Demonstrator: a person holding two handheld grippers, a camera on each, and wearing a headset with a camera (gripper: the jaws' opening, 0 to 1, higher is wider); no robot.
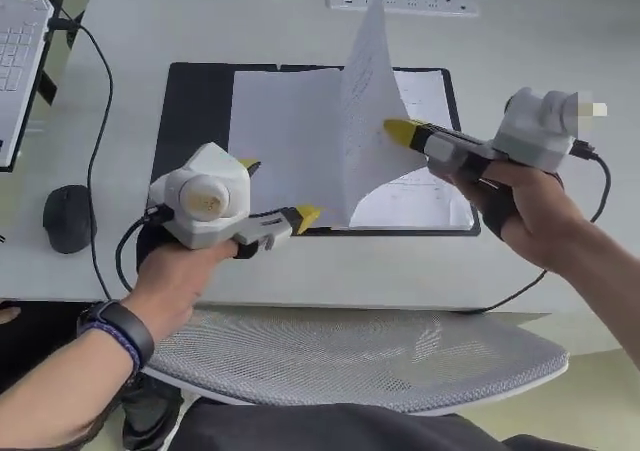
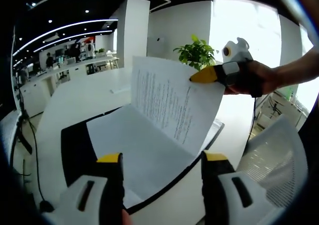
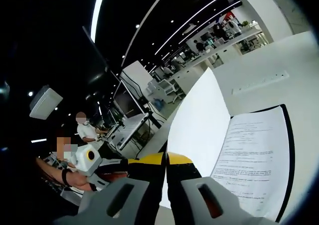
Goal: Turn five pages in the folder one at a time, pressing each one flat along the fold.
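Head view: right gripper [image 1: 399, 131] jaws clamped on lifted page [image 1: 366, 76]; left gripper [image 1: 279, 190] jaws wide apart

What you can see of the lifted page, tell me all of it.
The lifted page is a thin white paper sheet, with small print on the face seen in the left gripper view. It stands nearly upright and curved above the open black folder, rising from the fold. The right gripper is shut on its free edge.
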